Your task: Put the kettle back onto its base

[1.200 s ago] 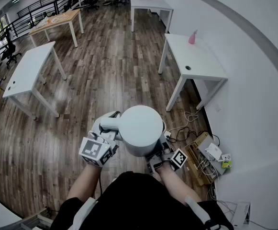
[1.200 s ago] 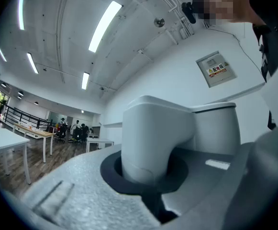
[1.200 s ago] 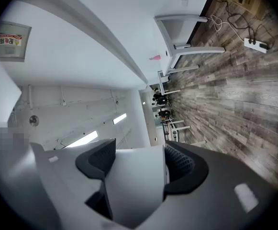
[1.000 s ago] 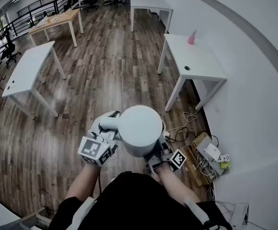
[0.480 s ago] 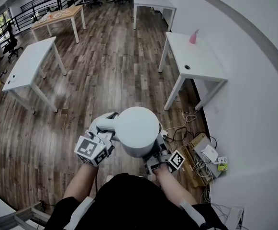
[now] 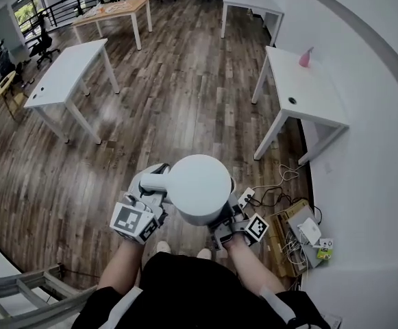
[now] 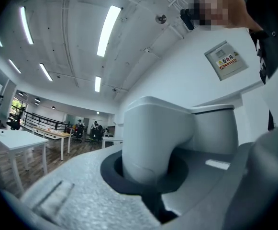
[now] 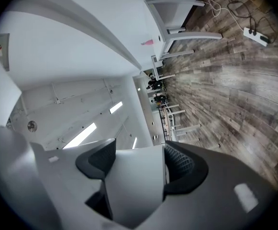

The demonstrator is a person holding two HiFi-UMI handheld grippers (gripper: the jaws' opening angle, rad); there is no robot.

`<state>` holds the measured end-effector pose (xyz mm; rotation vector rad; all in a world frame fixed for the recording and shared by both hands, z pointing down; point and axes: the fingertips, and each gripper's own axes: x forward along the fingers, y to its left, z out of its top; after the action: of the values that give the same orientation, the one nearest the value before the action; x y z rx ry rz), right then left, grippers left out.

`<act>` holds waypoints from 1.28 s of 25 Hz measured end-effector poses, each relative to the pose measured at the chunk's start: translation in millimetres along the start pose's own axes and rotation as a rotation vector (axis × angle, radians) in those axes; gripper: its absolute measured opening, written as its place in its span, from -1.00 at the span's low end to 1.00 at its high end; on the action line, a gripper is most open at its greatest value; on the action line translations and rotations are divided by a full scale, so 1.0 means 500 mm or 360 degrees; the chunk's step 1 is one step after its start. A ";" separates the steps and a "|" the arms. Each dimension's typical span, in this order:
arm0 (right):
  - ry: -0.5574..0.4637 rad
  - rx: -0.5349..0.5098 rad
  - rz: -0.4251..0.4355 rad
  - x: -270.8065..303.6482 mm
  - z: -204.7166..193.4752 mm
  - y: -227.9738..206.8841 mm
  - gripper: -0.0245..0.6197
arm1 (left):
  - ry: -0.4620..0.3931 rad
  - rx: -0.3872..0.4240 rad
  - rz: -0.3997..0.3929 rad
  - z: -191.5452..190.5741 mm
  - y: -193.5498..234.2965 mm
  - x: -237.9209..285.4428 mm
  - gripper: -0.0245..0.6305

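The kettle (image 6: 199,187) is up in the air, held close in front of the person's body over the wood floor (image 6: 171,115) w/ no tabletop under it. Its base isn't in any view, so can't say where it has to go. The left gripper (image 6: 151,196) has its jaws closed tight on the kettle's handle (image 7: 153,143). The right gripper (image 6: 229,223) is on the opposite side w/ its dark pads (image 8: 184,164) pressed on a smooth white part of the kettle; which part, can't tell. Main worry IMO is that right-side hold: slick plastic, and if it slides, all the weight swings onto the handle grip and the kettle could twist or drop straight to the floor. Whether there's water in it, no way to see, but a tilt would spill it if so. Second thing: a power strip (image 6: 245,197) and loose cables (image 6: 274,184) lie on the floor just right of the person's feet, and the kettle's wide body blocks the look down, so a snagged foot is possible. The nearest surface is the white desk (image 6: 308,94) w/ the pink bottle (image 6: 305,57), well apart from the kettle. Setting down blind, w/out lining the bottom up on the base, could leave it cocked or off-centre.
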<state>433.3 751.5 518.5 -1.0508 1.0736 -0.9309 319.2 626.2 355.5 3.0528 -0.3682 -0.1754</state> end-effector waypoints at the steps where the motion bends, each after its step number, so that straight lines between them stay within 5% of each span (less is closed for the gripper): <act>1: 0.0031 0.0008 -0.0008 0.008 -0.008 -0.007 0.07 | 0.0000 0.0008 0.0036 0.001 0.009 -0.010 -0.92; 24: 0.0359 0.0098 -0.0062 0.284 -0.213 -0.083 0.06 | -0.0028 0.0061 0.0394 0.053 0.312 -0.126 -0.92; 32: 0.0539 0.0160 -0.0086 0.389 -0.339 -0.133 0.06 | -0.0026 0.0086 0.0577 0.068 0.438 -0.219 -0.92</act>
<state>307.4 516.6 516.5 -0.8605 1.2654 -1.2241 158.3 438.6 349.7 2.9692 -0.9282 -0.1717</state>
